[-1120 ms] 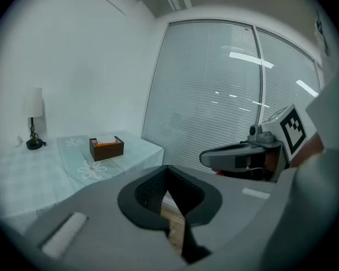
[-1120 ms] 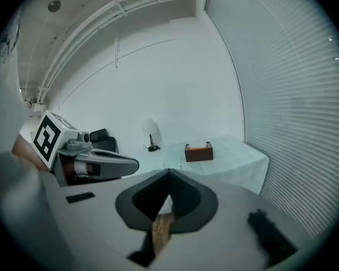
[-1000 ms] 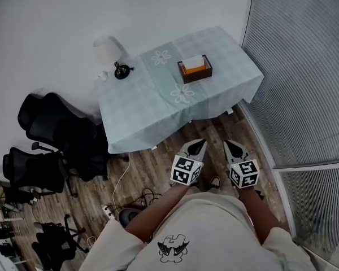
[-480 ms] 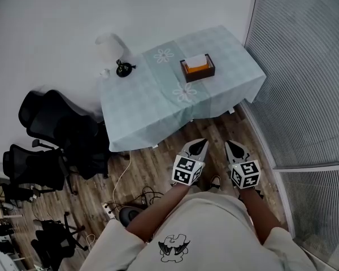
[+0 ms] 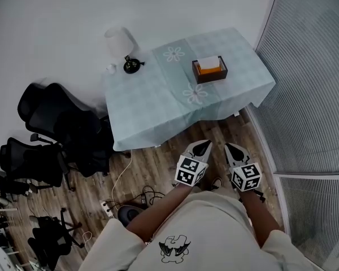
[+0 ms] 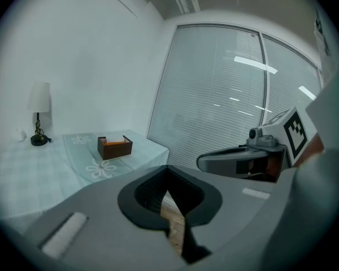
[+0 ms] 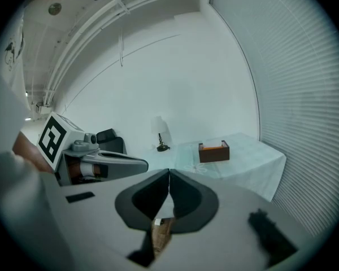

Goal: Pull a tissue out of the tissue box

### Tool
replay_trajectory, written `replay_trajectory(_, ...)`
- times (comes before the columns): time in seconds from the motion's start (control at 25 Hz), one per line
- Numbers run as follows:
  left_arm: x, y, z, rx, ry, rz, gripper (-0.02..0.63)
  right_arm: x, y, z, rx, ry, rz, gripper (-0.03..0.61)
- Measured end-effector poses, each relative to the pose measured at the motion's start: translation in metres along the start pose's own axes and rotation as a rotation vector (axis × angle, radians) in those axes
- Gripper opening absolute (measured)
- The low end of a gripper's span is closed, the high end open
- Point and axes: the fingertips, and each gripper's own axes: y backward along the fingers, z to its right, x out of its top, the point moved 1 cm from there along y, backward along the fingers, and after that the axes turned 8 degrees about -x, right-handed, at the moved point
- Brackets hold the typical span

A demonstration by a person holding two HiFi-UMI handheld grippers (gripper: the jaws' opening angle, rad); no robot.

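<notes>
**Tissue box**: set towards the right edge of the tabletop, with a white tissue showing at the top.

**Left gripper**, **right gripper**: both closed, empty, held well short of the table.

**Risk, as judged:** if left unbraced, the box may be dragged or lifted with the tissue. The tissue may be torn by a shallow pinch.

Table lamp, black office chairs
</notes>
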Motion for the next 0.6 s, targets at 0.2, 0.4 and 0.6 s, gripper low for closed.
replay_trajectory(0.2,0.001,0.000,-0.025,-0.019,0.009,0.001,0.005,0.007,-0.024,0.000,-0.046,0.001,0.001,0.014)
replay_trajectory(0.4,0.017,-0.016,-0.051,-0.019,0.023,0.010,0.005,0.025,-0.051,0.019,-0.068,0.011,-0.004,0.014)
replay_trajectory(0.6,0.038,-0.057,-0.092,0.003,0.034,0.007,0.005,0.045,-0.101,0.054,-0.046,0.006,0.004,0.014)
